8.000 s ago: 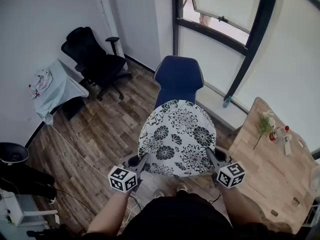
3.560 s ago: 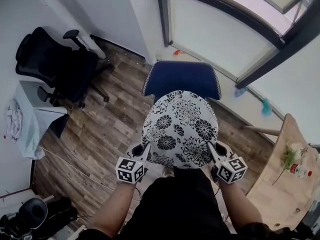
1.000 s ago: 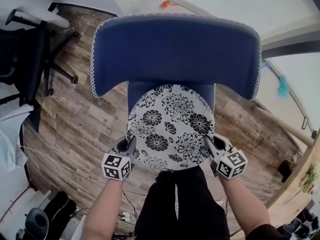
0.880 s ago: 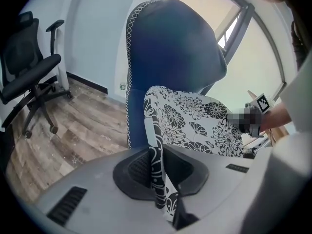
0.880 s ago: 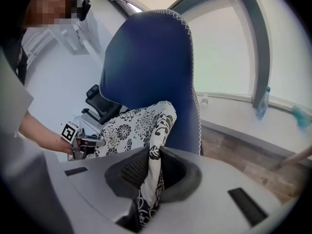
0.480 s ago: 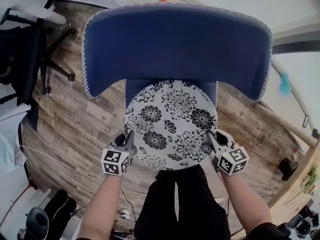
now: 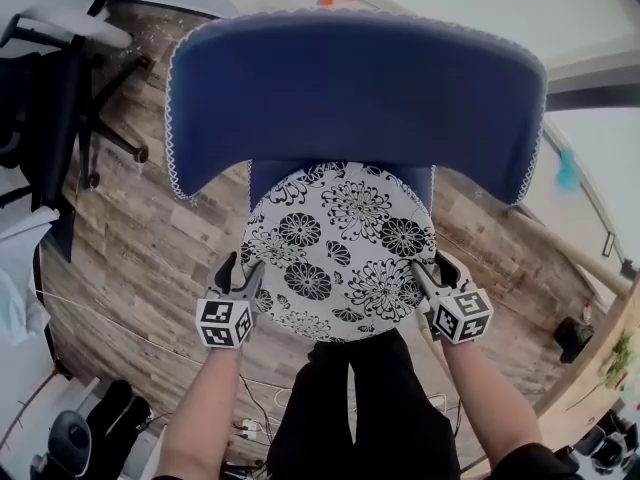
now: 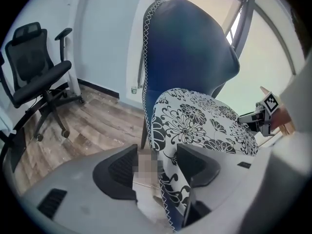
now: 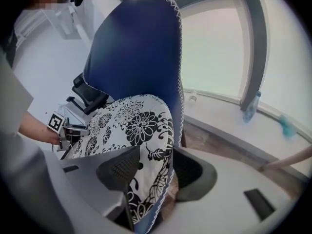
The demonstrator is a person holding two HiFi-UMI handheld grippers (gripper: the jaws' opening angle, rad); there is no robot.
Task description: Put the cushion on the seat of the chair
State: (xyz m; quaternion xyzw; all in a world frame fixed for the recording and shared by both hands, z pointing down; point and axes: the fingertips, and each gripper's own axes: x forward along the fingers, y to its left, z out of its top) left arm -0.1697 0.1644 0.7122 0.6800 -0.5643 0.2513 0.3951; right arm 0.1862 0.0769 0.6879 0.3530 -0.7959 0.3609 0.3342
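Cushion (image 7: 340, 253) sits dead centre in the head view, laid over the seat (image 7: 264, 176) of the blue chair (image 7: 355, 98), whose backrest fills the top of the frame. Only a thin strip of seat peeks out at the cushion's upper left, so I'd say it's basically placed.

The left hand-held gripper (image 7: 242, 273) is at the cushion's lower-left rim and the right hand-held gripper (image 7: 432, 268) at its lower-right rim. Both have their jaws opening, with the piped edge of the cushion running between them. The pads aren't clamping it anymore.

What matters for the next move is that the cushion lies inward and upward in the frame from both grippers, about equally close to each. It's round, so no real long axis. Each one probably just needs to back off outward and toward the bottom of the frame without dragging the edge along.
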